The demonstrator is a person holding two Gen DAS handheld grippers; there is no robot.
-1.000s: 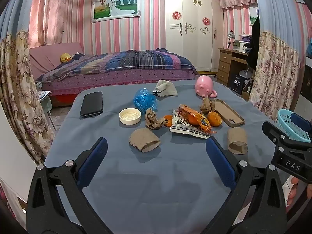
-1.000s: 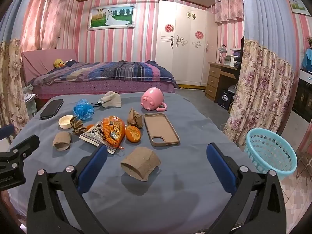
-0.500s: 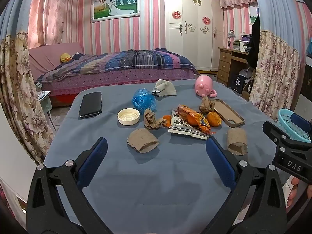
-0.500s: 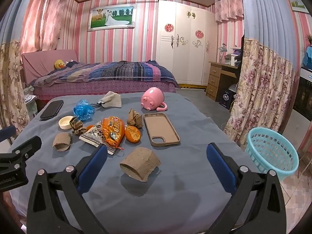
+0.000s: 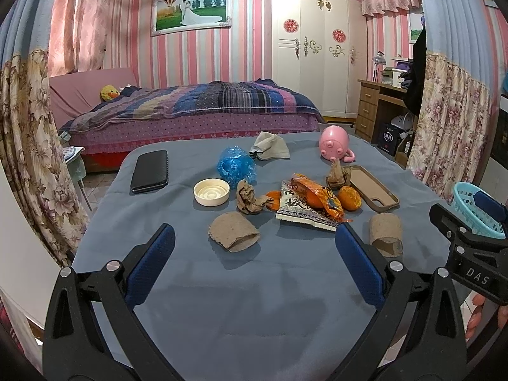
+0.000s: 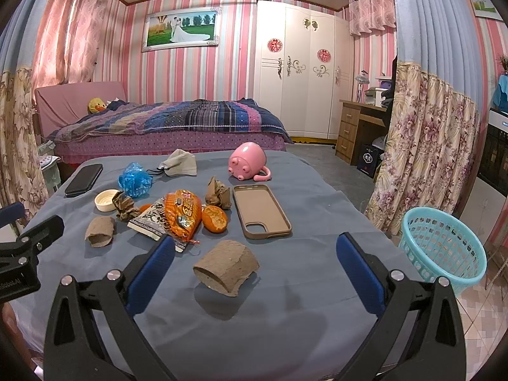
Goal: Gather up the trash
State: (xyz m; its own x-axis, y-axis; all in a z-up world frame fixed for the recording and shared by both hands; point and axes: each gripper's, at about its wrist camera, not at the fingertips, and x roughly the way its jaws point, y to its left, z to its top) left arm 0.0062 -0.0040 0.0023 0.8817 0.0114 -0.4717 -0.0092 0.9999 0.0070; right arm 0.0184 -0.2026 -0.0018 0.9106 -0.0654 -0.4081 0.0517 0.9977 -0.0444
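Trash lies on a blue-grey table (image 5: 254, 301): two flattened cardboard tubes (image 5: 233, 231) (image 6: 226, 266), crumpled brown paper (image 5: 249, 197), an orange snack wrapper (image 6: 182, 214), a printed packet (image 5: 300, 209), orange peel (image 6: 215, 219) and a blue plastic wad (image 5: 236, 165). My left gripper (image 5: 254, 266) is open and empty, just short of the left tube. My right gripper (image 6: 254, 270) is open and empty, its fingers either side of the right tube without touching it. A turquoise basket (image 6: 443, 247) stands on the floor to the right.
Also on the table are a black phone (image 5: 150, 171), a white lid (image 5: 211, 192), a brown phone case (image 6: 261, 211), a pink pig mug (image 6: 247, 160) and a grey cloth (image 6: 178, 162). A bed stands behind and floral curtains hang at both sides.
Both grippers have drifted only slightly; the left view has shifted a little toward the table. Nothing on the table has moved.
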